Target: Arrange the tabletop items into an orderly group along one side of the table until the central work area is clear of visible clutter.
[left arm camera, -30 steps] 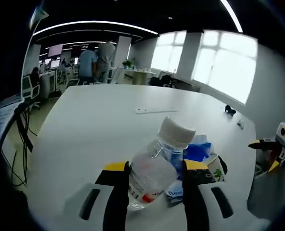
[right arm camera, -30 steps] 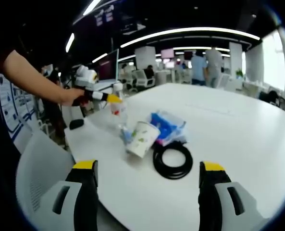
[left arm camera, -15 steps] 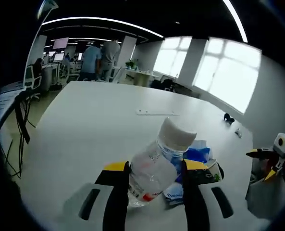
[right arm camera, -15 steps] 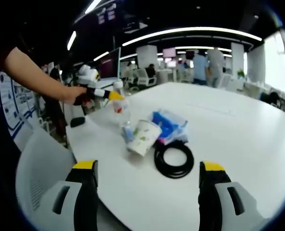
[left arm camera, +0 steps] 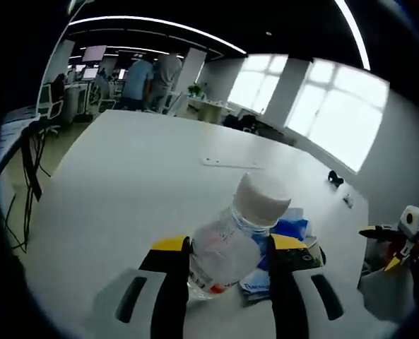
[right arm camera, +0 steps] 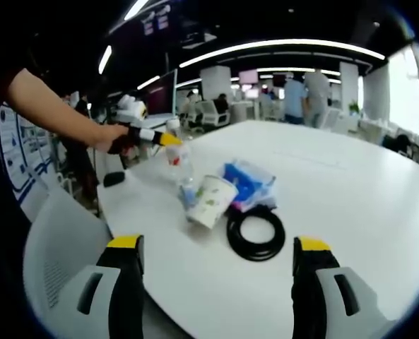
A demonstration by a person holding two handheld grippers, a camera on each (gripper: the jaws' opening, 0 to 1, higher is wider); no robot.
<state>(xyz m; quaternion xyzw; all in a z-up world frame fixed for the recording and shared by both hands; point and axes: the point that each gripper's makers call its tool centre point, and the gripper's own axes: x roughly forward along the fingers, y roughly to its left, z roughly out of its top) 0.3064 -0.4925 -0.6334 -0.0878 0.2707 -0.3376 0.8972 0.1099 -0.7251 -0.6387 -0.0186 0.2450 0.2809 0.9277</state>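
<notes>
A: How far along is the tidying?

B: Most of it looks done. In the right gripper view the paper cup [right arm camera: 210, 201], the blue packet [right arm camera: 247, 183] and the black cable coil [right arm camera: 256, 233] sit close together near the counter's [right arm camera: 350, 205] near-left edge, cup touching packet, coil just in front. The far stretch of counter is largely bare.

A: What's left?

B: The water bottle [left arm camera: 227, 244]. The left gripper [left arm camera: 227, 263] has its fingers [left arm camera: 172, 282] clamped on the bottle's body, tilted, cap pointing away. In the right gripper view it is just left of the cup; I can't tell whether its base touches the counter. It needs setting down and releasing there.

A: And the other hand?

B: The right gripper [right arm camera: 216, 282] hangs near the edge with fingers spread wide, holding nothing.

A: Anything stray?

B: In the left gripper view, a flat white strip [left arm camera: 230, 162] mid-counter and a small dark object [left arm camera: 335, 178] far right, well apart from the group. I'd judge those remain.
</notes>
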